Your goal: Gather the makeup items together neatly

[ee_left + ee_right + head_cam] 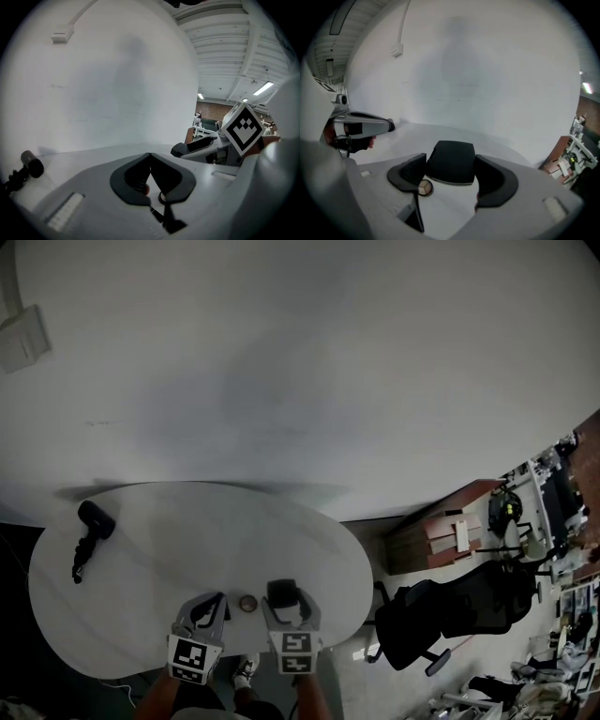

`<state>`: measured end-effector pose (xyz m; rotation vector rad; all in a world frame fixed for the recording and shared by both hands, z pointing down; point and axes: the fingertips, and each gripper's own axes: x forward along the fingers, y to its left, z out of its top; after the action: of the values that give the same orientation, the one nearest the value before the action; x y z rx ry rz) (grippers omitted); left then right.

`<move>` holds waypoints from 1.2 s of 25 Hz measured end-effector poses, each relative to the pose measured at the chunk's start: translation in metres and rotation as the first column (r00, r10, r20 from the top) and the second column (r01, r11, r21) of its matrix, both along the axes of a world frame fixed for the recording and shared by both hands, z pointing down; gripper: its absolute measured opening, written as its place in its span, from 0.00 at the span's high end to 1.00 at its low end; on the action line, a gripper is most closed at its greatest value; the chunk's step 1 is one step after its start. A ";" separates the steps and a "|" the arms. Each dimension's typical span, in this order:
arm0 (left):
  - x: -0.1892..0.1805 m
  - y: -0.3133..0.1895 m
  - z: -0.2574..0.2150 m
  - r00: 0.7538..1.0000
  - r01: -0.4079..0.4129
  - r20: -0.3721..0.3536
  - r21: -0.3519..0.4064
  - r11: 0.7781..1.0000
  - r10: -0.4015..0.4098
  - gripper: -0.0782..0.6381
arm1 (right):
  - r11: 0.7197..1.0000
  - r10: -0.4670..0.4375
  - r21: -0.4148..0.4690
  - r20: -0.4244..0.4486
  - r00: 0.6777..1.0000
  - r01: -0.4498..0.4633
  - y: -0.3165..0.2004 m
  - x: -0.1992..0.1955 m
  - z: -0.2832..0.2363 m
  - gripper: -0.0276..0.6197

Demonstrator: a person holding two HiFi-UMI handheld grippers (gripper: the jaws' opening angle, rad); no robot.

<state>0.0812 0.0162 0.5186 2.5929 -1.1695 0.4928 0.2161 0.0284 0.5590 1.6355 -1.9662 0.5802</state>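
Low over the near edge of the white oval table (pixel 187 521), side by side and close together: the left gripper (pixel 150 155) and the right gripper (pixel 287 604). Both point away from the body toward the far wall, marker cubes at the near end. Behind each, a forearm (pixel 157 696) coming up from the bottom edge of the head view, roughly parallel to its neighbour.

Left gripper: clenched, dark pads meeting at their tips, nothing pinched between them. Aims out across bare tabletop.

Right gripper: spread wide around a black square compact (pixel 451 161), one pad against its left side and the other against its right, so grasping it. Fills the whole gap between the pads and lies flat, near the table's near edge, right of the table's middle.

Between the two grippers, just left of the right gripper's left jaw: a small round pale item (pixel 424 188), lying on the table, near the compact. Cannot tell whether touching it.

At the far left of the table, well apart from everything else: a black handled device (pixel 91 532) with a thick head and a thin tail, lying on its side.

To the right, off the table and down on the floor: a black office chair (pixel 433 611).
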 end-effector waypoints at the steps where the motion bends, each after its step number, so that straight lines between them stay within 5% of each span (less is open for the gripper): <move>1: 0.002 0.003 0.003 1.000 0.002 0.003 -0.003 1.000 -0.002 0.88 | 1.000 -0.001 -0.006 0.001 1.000 0.001 0.003 0.003 0.004 0.45; 30: 0.000 0.044 0.087 0.994 0.048 0.106 -0.121 0.992 -0.035 0.88 | 0.990 -0.002 -0.139 0.053 0.999 0.010 0.033 0.019 0.122 0.45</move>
<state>0.0815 0.0601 0.6058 2.4595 -1.1833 0.6763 0.2349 0.0610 0.6807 1.5427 -1.9205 0.7481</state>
